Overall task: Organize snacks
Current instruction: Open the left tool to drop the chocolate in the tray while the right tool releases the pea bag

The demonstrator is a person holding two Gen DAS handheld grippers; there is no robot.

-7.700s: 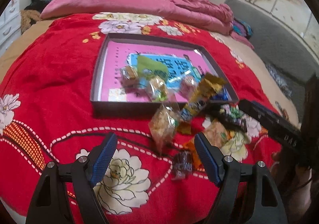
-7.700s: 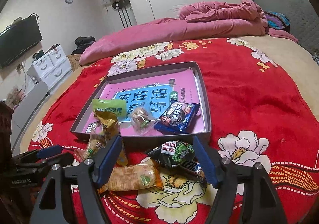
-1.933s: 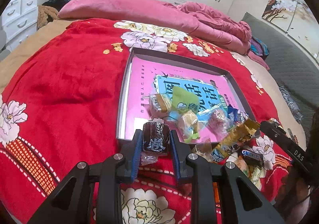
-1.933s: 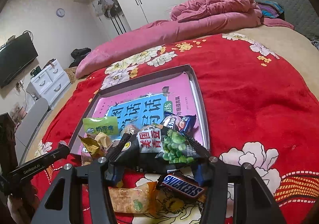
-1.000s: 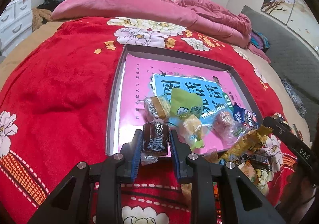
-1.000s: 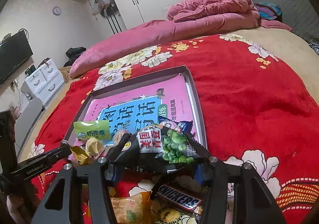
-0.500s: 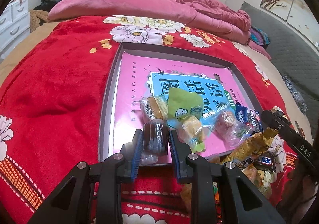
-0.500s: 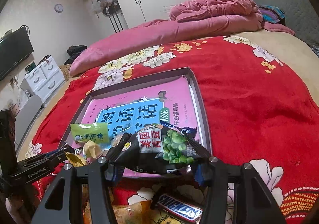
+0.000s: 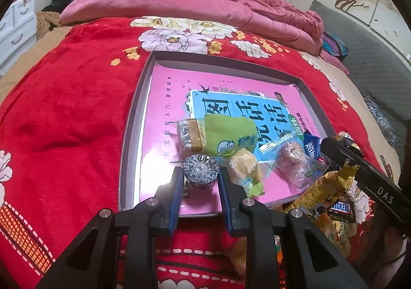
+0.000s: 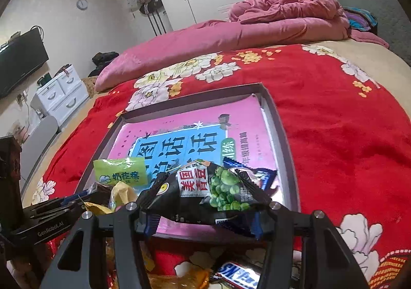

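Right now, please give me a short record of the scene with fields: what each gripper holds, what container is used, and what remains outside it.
left gripper: shut on small dark wrapped cake, over tray's near edge
right gripper: shut on black green-pea packet
container: shallow grey tray on red floral blanket
outside tray: Snickers bar, yellow packets

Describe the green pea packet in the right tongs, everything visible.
The green pea packet is a glossy black plastic pouch with a white label in red characters and a picture of green peas. It lies crosswise, crumpled at both ends, clamped between the right tongs above the near edge of the grey tray. A blue wrapper shows behind it.
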